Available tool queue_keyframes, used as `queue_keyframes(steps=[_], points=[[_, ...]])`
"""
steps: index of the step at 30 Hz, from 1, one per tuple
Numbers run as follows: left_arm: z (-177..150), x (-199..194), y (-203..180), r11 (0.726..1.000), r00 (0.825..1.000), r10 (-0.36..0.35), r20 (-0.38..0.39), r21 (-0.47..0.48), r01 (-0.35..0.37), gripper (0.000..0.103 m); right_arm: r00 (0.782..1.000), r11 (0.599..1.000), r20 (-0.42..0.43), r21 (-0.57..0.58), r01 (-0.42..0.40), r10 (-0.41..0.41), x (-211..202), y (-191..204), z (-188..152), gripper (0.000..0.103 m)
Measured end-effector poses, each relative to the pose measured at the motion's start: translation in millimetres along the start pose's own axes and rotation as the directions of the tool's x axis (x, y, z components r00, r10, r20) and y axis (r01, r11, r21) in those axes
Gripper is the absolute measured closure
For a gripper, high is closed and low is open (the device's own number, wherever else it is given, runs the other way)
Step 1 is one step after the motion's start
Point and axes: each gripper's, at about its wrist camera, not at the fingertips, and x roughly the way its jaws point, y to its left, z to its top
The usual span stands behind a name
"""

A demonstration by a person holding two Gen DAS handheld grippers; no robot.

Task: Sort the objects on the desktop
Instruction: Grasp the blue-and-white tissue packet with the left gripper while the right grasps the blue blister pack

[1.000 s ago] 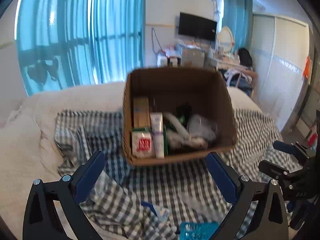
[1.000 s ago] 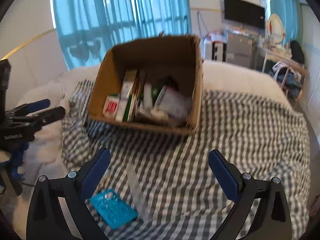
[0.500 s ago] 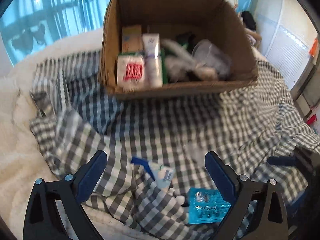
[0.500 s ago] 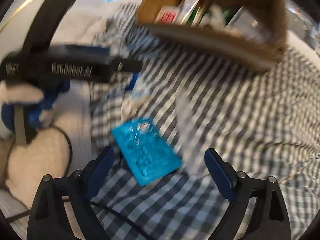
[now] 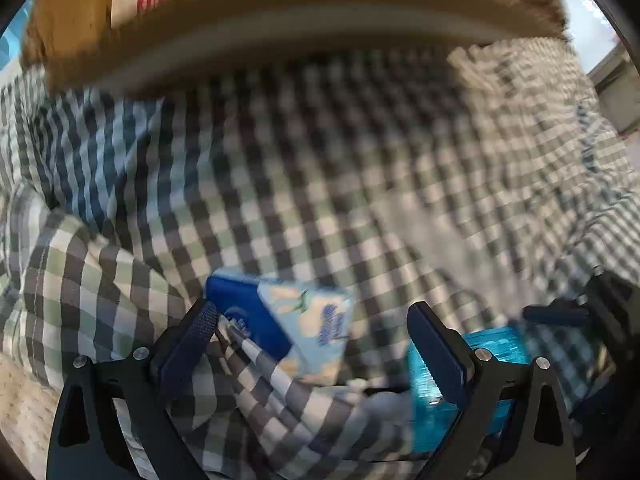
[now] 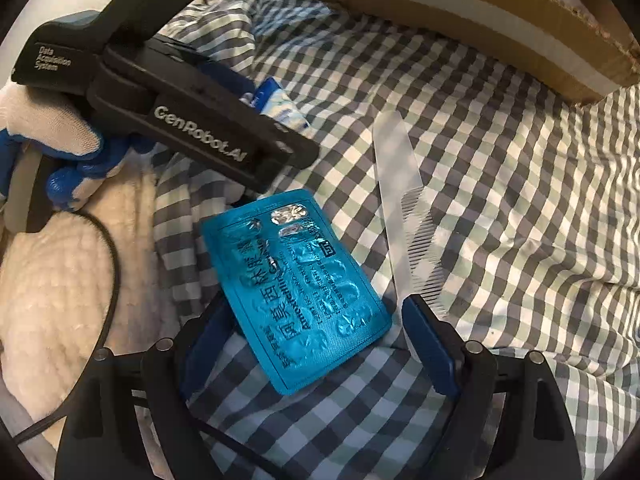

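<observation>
teal blister pack (image 6: 296,292) | gingham cloth (image 6: 500,160) (grey-white) | clear comb (image 6: 404,208) | brown box (image 6: 460,8)

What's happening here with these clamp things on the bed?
A person is tidying loose items into a cardboard box. The right gripper is open around a blue pill blister pack on the checked cloth, with a clear comb beside it. The left gripper, also open, is at a small blue-and-white packet. Nothing is gripped yet.

Left black two-finger gripper with blue pads (image 5: 312,340) low over the checked cloth, jaws wide apart, right black two-finger gripper with blue pads (image 6: 316,344) likewise spread wide, white-and-blue gloved left hand (image 6: 48,136) wrapped around the left gripper's handle
</observation>
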Motion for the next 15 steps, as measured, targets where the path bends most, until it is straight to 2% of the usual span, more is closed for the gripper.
queue_keyframes(steps=[1,2,3,4,5,7,11,15], points=[[-0.1,2.0,1.7,1.000,1.000,0.000,-0.012,-0.004,0.000,0.004,1.000,1.000,-0.006,0.018,-0.026,0.026,1.8,-2.6,0.8,0.041],[-0.2,4.5,3.1,1.000,1.000,0.003,-0.028,-0.005,-0.004,0.004,0.999,0.999,-0.009,0.022,-0.036,0.036,2.3,-3.7,1.4,0.042],[-0.7,8.4,4.4,1.000,0.998,0.024,-0.053,-0.002,-0.024,0.006,0.999,0.998,-0.008,0.023,-0.050,0.050,1.9,-4.2,1.9,0.049],[-1.7,10.8,5.1,0.999,0.997,0.043,-0.069,-0.001,-0.043,0.021,0.998,0.998,-0.001,0.027,-0.056,0.056,0.6,-4.9,2.0,0.053],[-3.1,12.8,6.0,0.998,0.994,0.069,-0.084,0.004,-0.069,0.028,0.998,0.998,0.005,0.031,-0.061,0.061,-0.2,-5.6,1.8,0.056],[-5.9,10.0,8.1,0.998,0.995,0.056,-0.079,-0.002,-0.056,0.031,0.998,0.997,0.018,0.040,-0.068,0.067,-2.7,-7.4,1.1,0.063],[-10.8,-2.3,10.0,0.999,0.999,0.025,-0.032,-0.021,-0.026,0.036,0.994,0.994,0.069,0.070,-0.086,0.081,-14.5,-12.7,-2.2,0.073],[-17.1,-29.9,12.6,0.999,0.998,-0.016,0.063,-0.047,0.019,0.037,0.990,0.990,0.106,0.099,-0.104,0.094,-24.4,-18.0,-4.3,0.079]])
